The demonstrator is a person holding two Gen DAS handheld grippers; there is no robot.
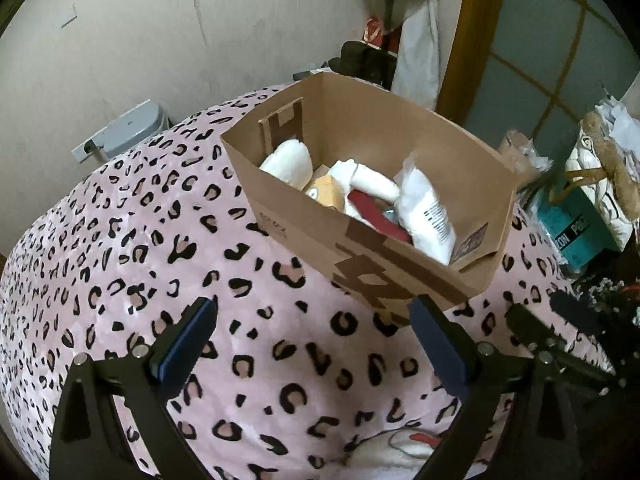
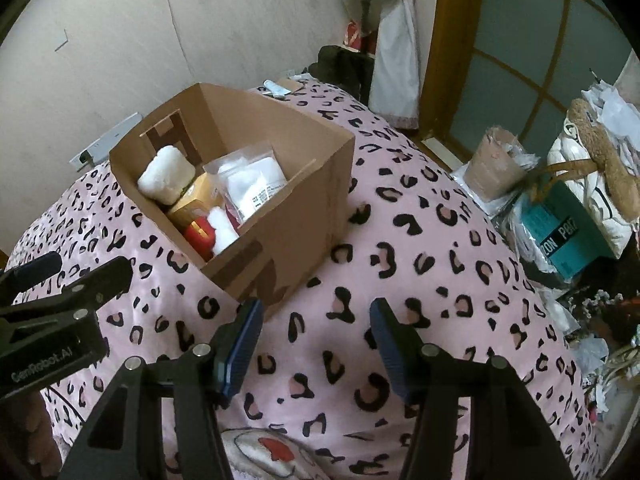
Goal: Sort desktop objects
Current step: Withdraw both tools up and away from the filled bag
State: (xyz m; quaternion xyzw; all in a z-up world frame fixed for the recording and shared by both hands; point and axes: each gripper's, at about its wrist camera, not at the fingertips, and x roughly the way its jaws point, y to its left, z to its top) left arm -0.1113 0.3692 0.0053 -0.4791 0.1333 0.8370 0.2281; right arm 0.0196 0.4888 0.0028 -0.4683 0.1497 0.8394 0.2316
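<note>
An open cardboard box [image 1: 360, 240] is parked on the pink leopard-print blanket [image 1: 160, 240], stuffed with a white plush [image 1: 290, 162], an orange carton [image 2: 196, 200], a red item [image 2: 200, 236] and a white plastic packet [image 1: 428, 212]. The left gripper [image 1: 314, 340] is held over bare blanket just near of the box, jaws spread wide, nothing gripped. The right gripper [image 2: 318, 340] is seen alongside, jaws partly spread and empty too.

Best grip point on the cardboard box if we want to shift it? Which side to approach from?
Probably pinch the near wall's top rim of the cardboard box, coming down from above. The box is open-topped, its walls thin and upright, and the whole body looks too wide for the right gripper. Both grippers are empty.
</note>
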